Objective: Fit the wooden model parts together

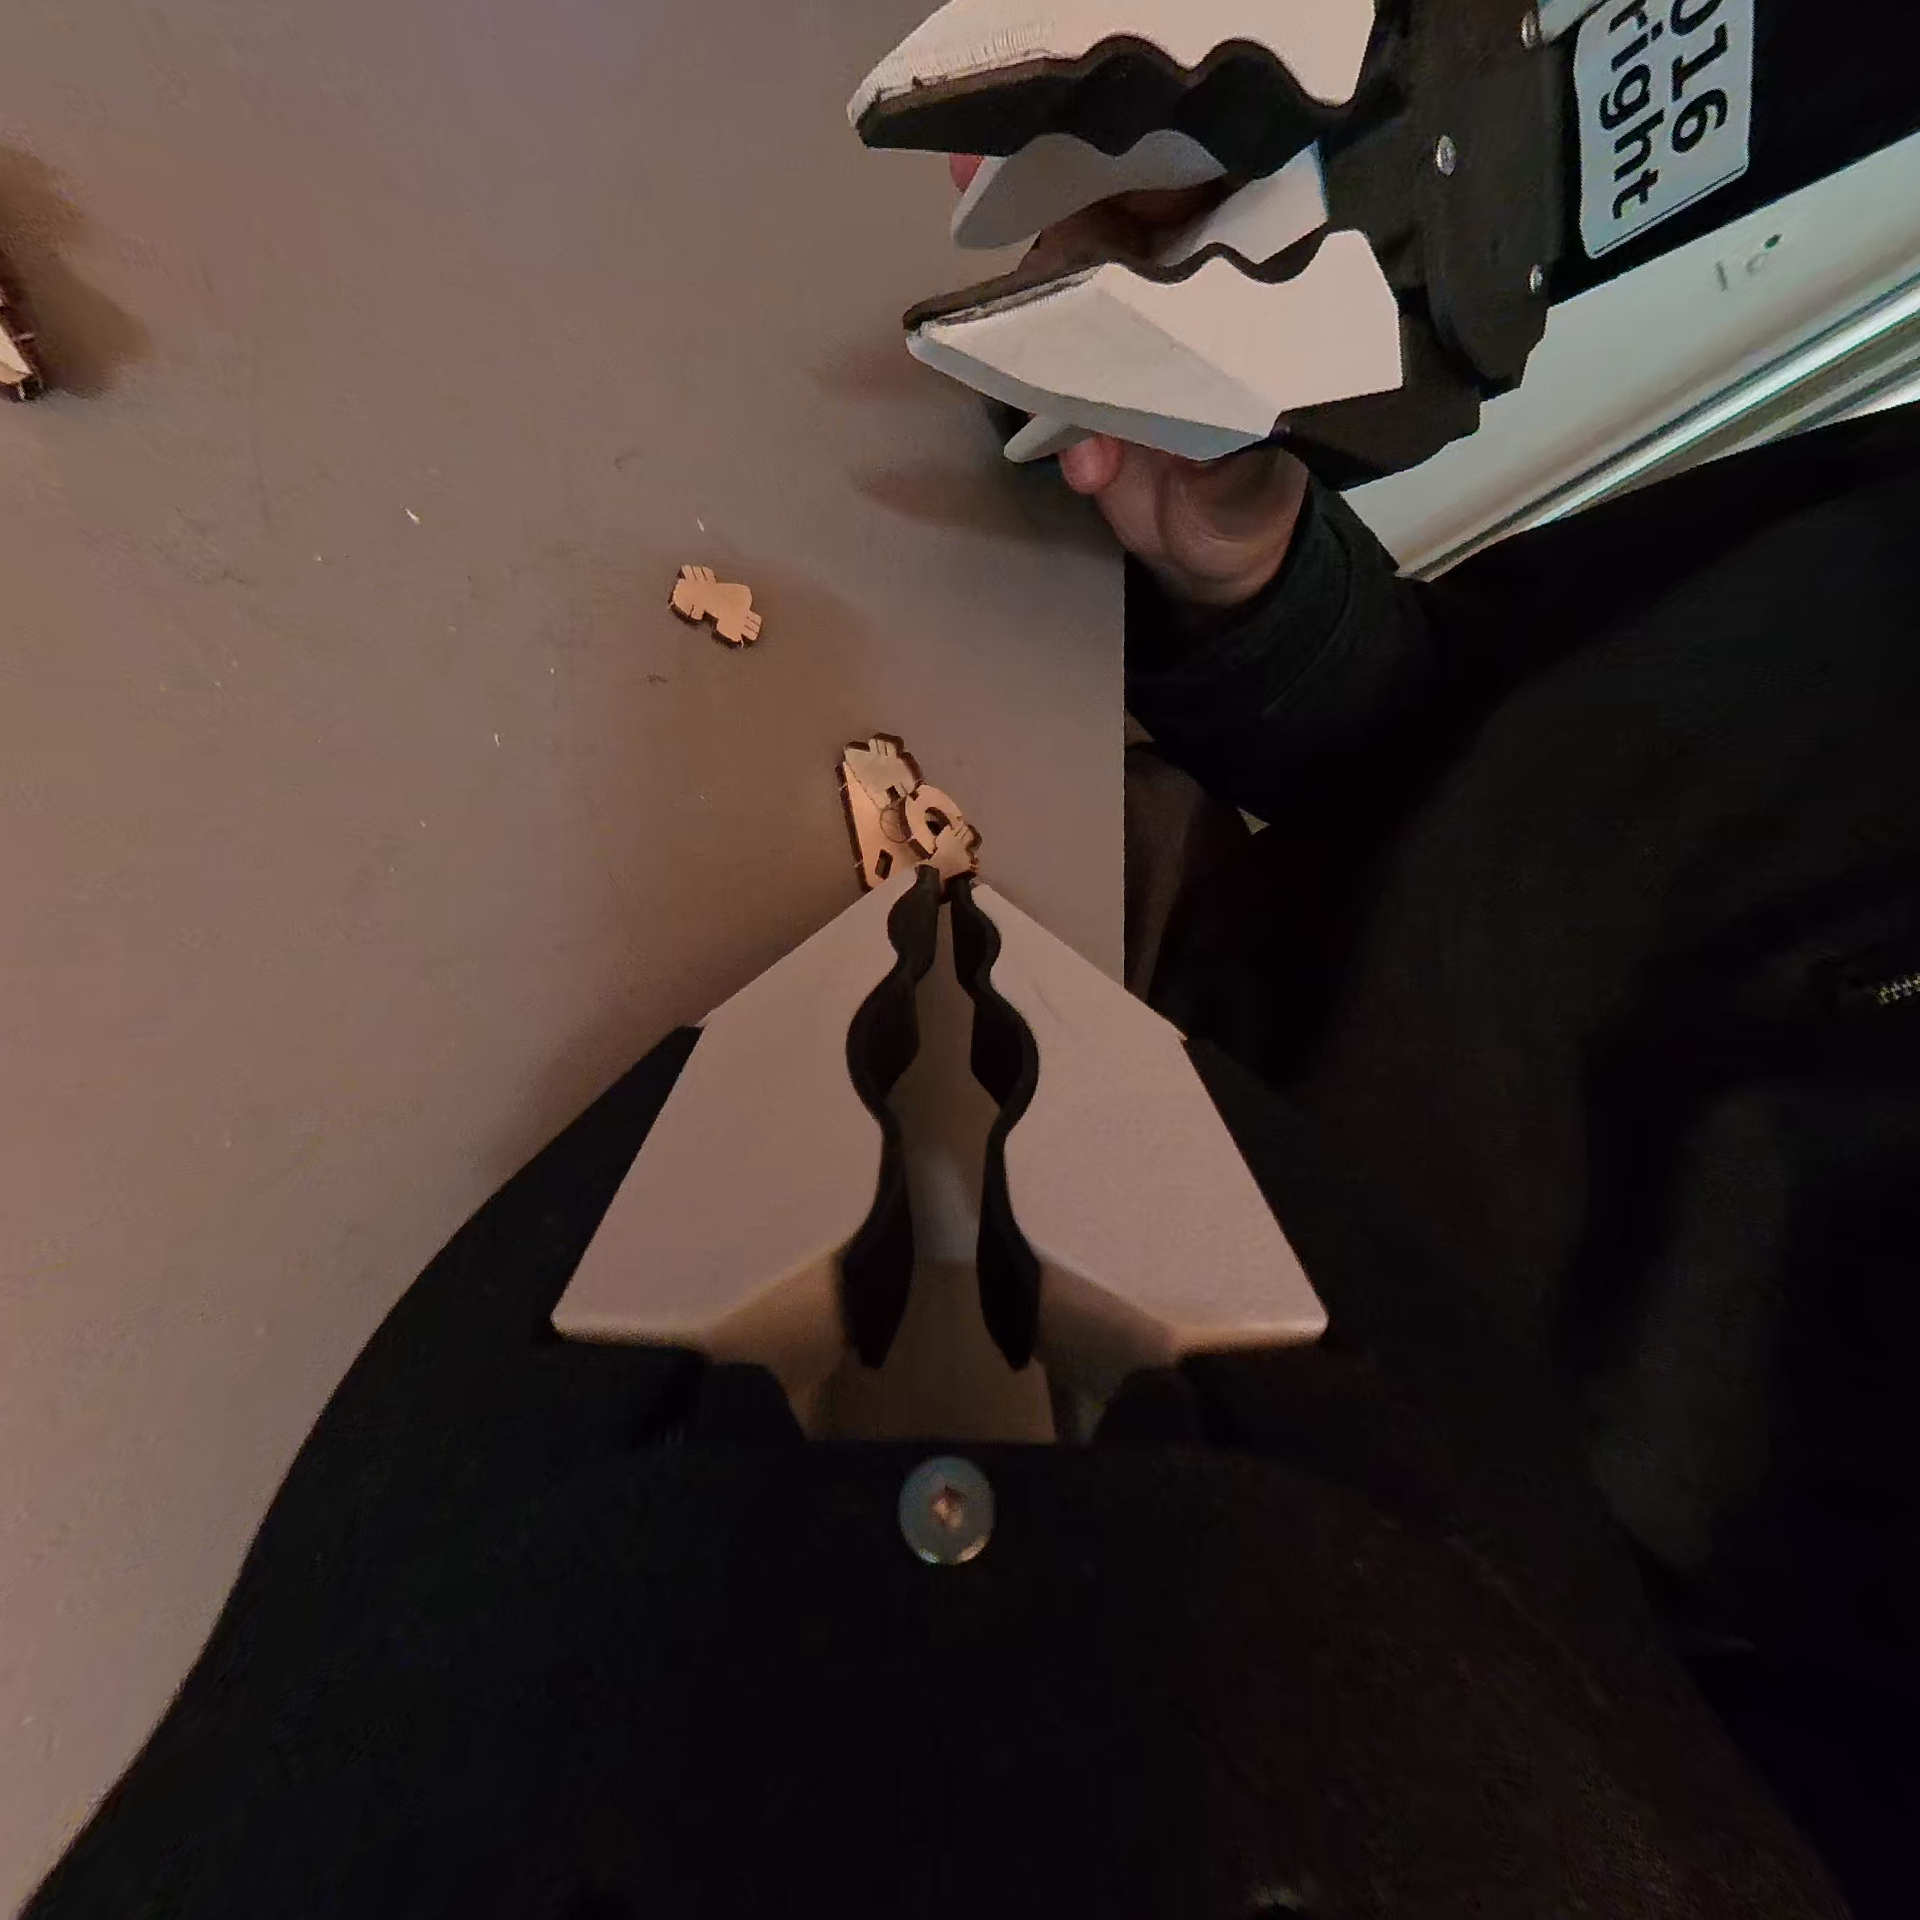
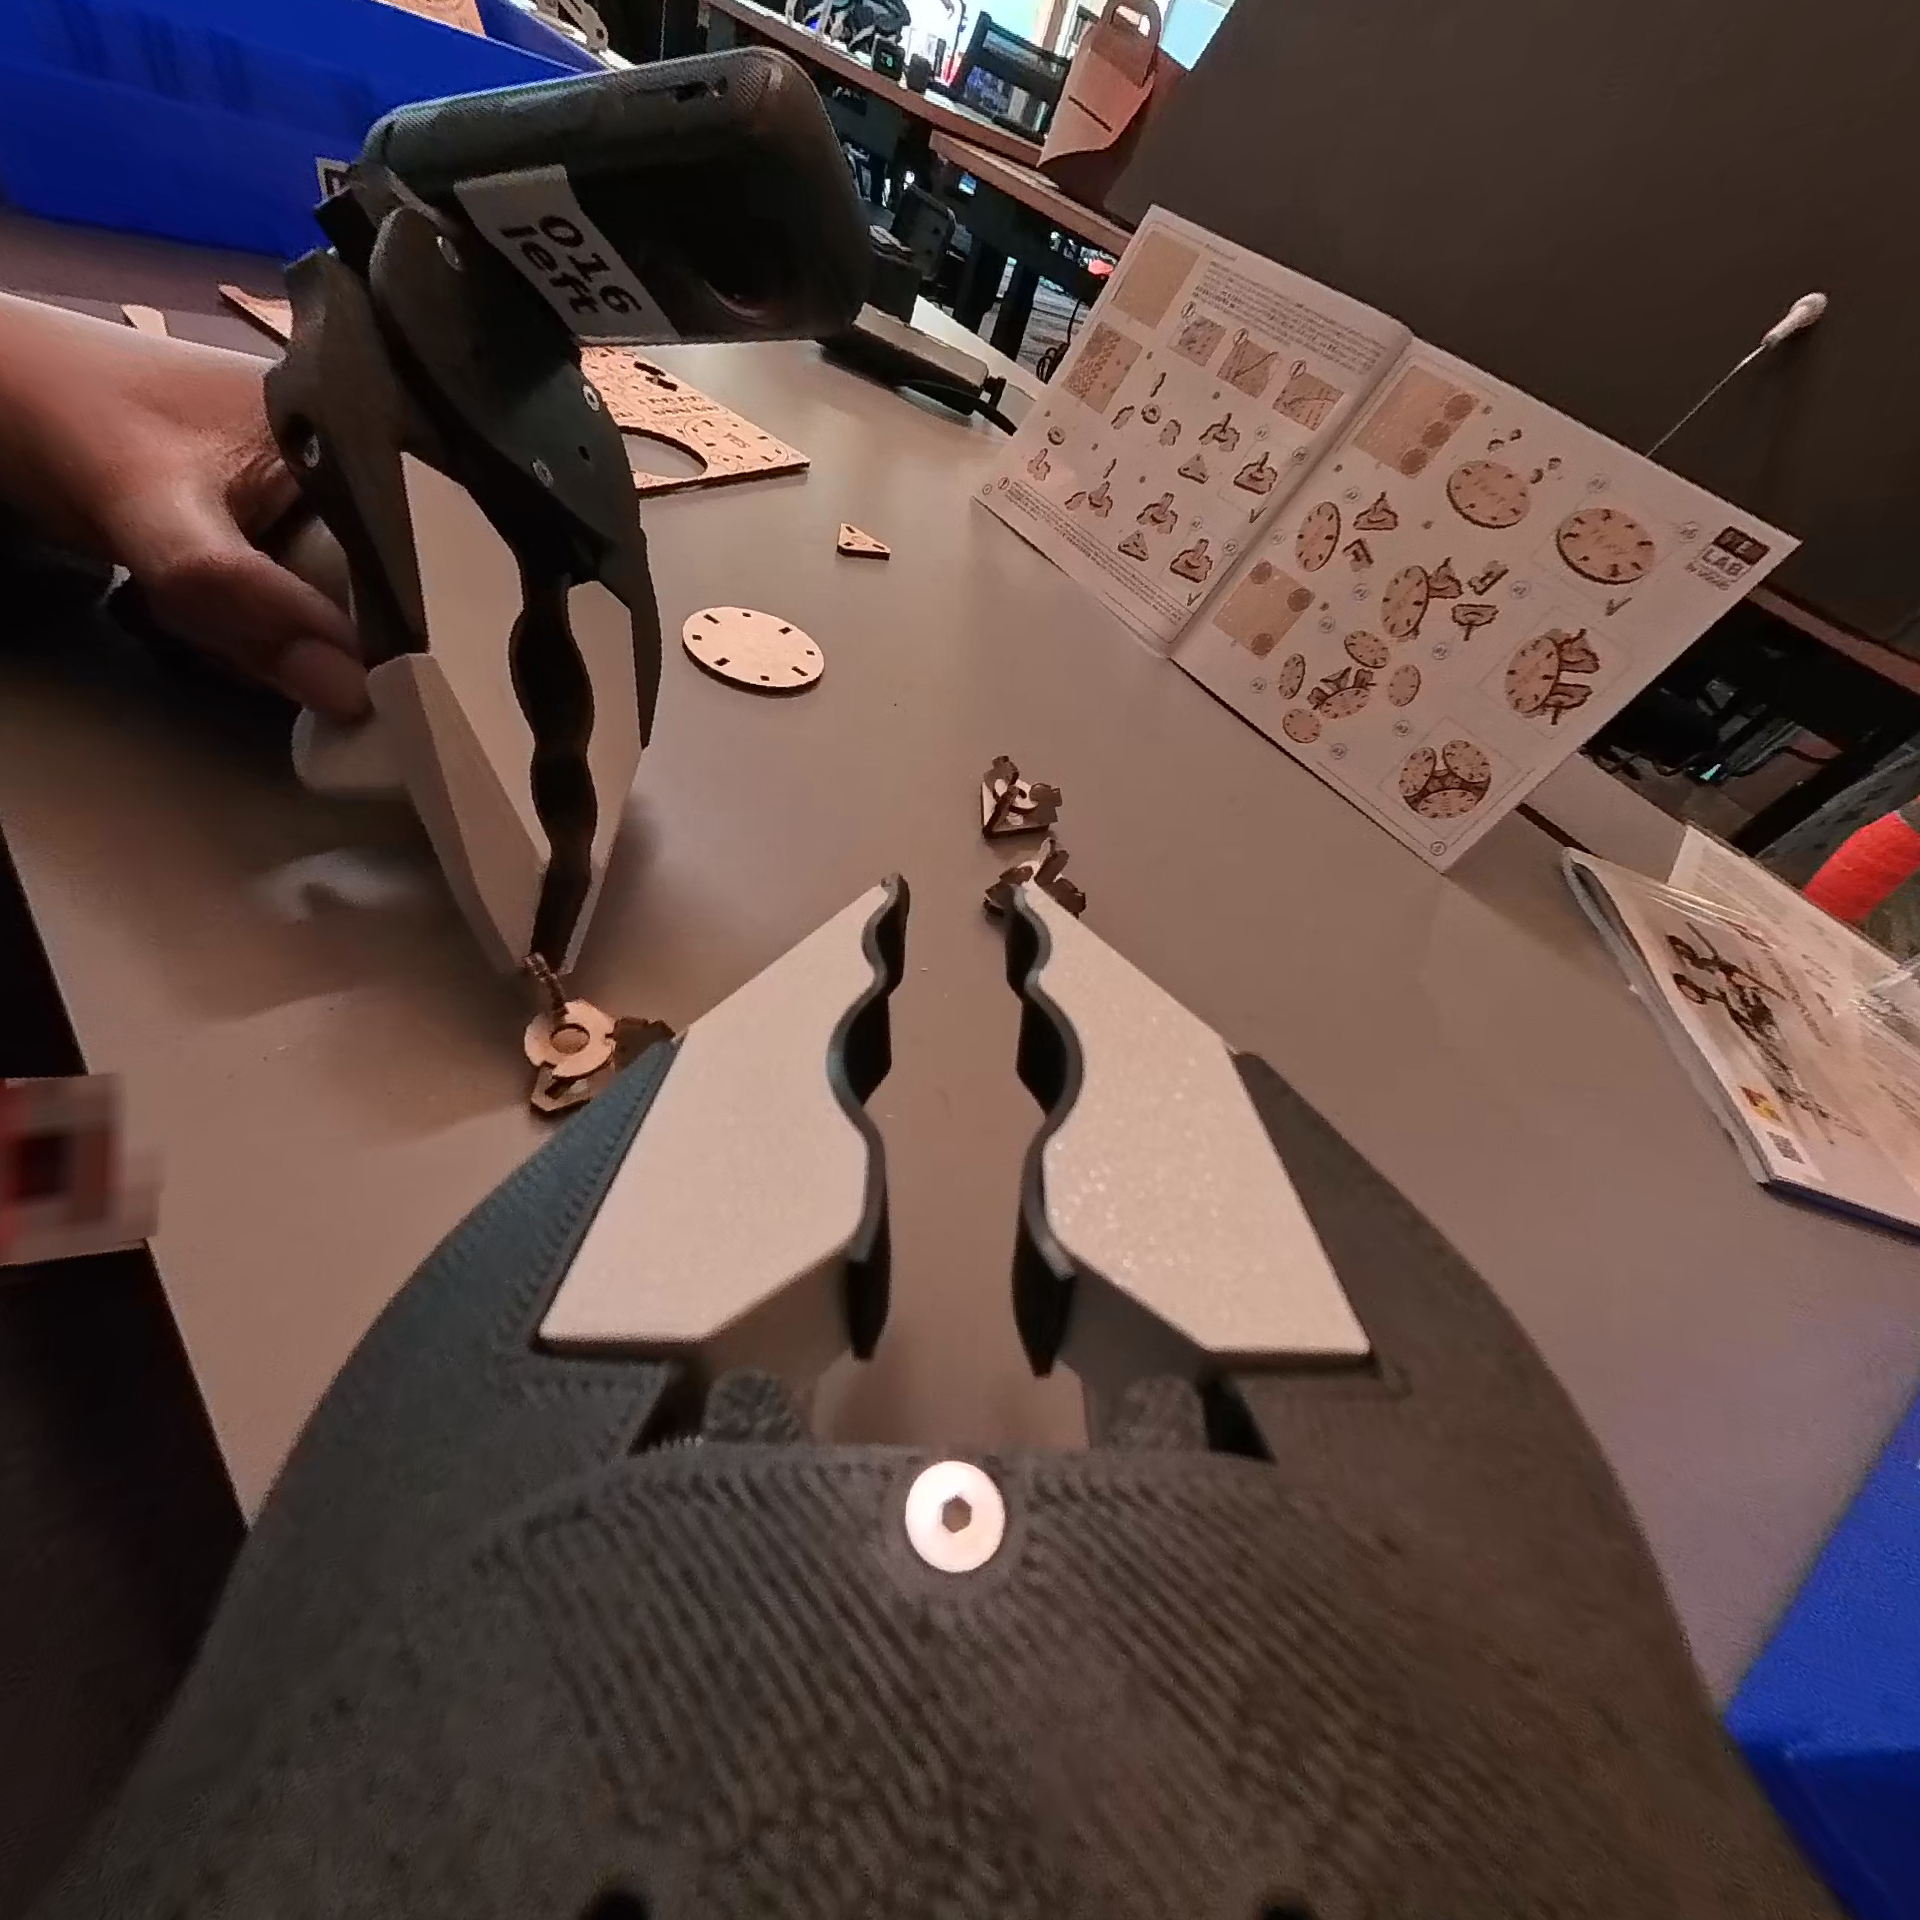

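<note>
Wood bits are scattered all over this grey worktop, laser-cut puzzle stuff by the look of it. The left gripper is pointing down near the worktop's edge with its black pads clenched on the thin stem of a small wooden ring piece, and that ring sits on a flat triangular wooden base lying on the surface. From the other side you can see the same pinch, stem squeezed right at the tips, ring just below. The right gripper hangs low over the worktop with its jaws partly apart and nothing between them, just bare grey surface showing through the gap. Its right fingertip sits just beside a small dark wooden piece, and whether they touch I can't tell. A little past that there's another small triangular assembly. Farther back lies a round wooden disc with slots around its rim, a tiny wooden triangle, and a cut-out wooden sheet. An open instruction booklet is propped up on the right side.
</note>
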`<state>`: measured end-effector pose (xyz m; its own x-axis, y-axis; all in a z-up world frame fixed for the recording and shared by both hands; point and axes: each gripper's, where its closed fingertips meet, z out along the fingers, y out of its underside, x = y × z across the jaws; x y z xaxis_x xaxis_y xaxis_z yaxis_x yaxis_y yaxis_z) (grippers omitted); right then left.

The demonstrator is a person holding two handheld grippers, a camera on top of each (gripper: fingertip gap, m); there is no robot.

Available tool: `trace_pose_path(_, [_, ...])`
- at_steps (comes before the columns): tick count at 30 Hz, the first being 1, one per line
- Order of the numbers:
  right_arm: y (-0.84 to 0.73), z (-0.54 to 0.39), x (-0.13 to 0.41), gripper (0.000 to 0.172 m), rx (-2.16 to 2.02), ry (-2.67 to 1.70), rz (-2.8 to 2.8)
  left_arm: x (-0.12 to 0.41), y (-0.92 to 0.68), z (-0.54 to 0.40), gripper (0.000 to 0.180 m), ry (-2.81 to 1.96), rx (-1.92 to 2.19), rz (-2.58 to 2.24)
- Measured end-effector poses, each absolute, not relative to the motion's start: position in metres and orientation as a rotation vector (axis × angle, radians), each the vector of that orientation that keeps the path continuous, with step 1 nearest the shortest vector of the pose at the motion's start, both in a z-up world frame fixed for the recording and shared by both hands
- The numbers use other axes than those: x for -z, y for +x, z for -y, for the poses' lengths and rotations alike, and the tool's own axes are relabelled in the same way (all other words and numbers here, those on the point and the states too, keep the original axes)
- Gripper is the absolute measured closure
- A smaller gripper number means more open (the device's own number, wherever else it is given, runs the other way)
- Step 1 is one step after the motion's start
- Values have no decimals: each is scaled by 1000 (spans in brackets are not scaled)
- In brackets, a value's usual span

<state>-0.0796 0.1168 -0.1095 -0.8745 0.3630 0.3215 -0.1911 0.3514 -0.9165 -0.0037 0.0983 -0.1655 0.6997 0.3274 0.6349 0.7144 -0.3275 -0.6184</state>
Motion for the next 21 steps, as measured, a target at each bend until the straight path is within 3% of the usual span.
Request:
trace_pose_path(6, [-81,-122,108,163,-1653,-227,2226,164,-5,-98,179,-1918,490,808])
trace_pose_path(11, [-83,-124,111,158,-1685,-271,2288,165,-5,-98,179,-1922,475,811])
trace_pose_path(21, [-47,-109,131,153,-1572,50,2430,165,-6,-97,179,-1918,485,821])
